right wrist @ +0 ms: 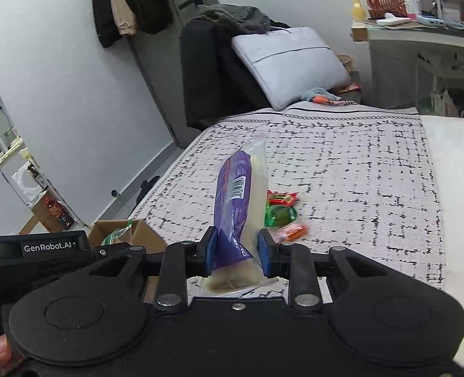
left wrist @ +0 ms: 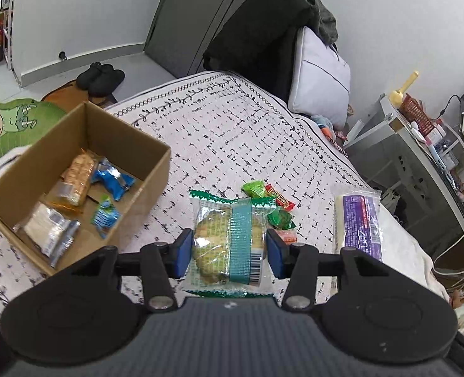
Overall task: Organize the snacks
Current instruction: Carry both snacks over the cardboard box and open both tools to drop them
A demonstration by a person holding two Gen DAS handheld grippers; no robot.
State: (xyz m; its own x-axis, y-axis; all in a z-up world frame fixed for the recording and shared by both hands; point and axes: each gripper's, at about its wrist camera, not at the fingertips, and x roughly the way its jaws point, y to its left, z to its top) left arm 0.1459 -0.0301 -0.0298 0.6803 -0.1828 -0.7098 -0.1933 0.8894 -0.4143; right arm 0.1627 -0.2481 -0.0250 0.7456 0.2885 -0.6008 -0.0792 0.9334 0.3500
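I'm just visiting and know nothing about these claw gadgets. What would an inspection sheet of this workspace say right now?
Surface: bed cover, white with black stitch pattern, lying flat.
Job's things: cardboard box open, several wrapped snacks inside; green-wrapped cake pack between the left claw's pads; purple pack upright in the right claw; small loose candies on the cover.
Clutter: grey pillow and dark clothes at the head end.
Grippers: left claw shut on the cake pack; right claw shut on the purple pack.
Cables: white cables by the desk.
Surroundings: crowded desk, slippers on the floor.
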